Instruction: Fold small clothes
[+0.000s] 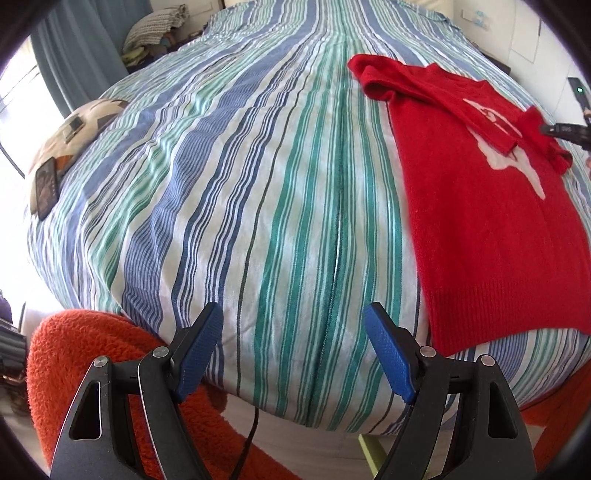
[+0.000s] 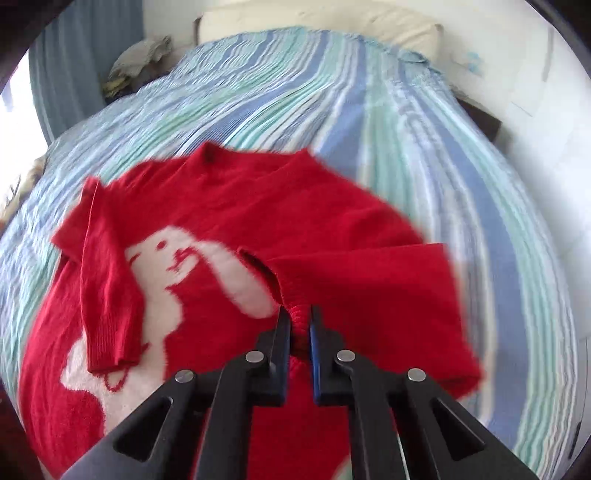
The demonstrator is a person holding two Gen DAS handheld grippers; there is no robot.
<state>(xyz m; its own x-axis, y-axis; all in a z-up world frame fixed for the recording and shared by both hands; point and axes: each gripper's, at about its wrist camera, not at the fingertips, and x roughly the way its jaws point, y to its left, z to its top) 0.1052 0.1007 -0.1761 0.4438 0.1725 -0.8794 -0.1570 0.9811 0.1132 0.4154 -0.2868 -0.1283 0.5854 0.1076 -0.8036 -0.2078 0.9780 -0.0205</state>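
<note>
A small red sweater (image 2: pixel 229 206) with a white animal figure lies on the striped bedspread (image 2: pixel 369 122). Its left sleeve (image 2: pixel 107 295) is folded over the front. My right gripper (image 2: pixel 300 314) is shut on the cuff of the right sleeve (image 2: pixel 369 288), which is lifted over the sweater's body. In the left wrist view the sweater (image 1: pixel 491 221) lies at the right, and the right gripper's black tip (image 1: pixel 565 131) shows at its far edge. My left gripper (image 1: pixel 293 317) stands open over the near edge of the bed, to the left of the sweater, with nothing between its blue pads (image 1: pixel 388 354).
A patterned cushion (image 1: pixel 74 136) with a phone (image 1: pixel 46 186) leaning on it sits at the bed's left edge. An orange fluffy rug (image 1: pixel 92 354) lies below the bed's near edge. Folded textiles (image 1: pixel 155 26) are heaped at the far left, and a pillow (image 2: pixel 317 22) lies at the head.
</note>
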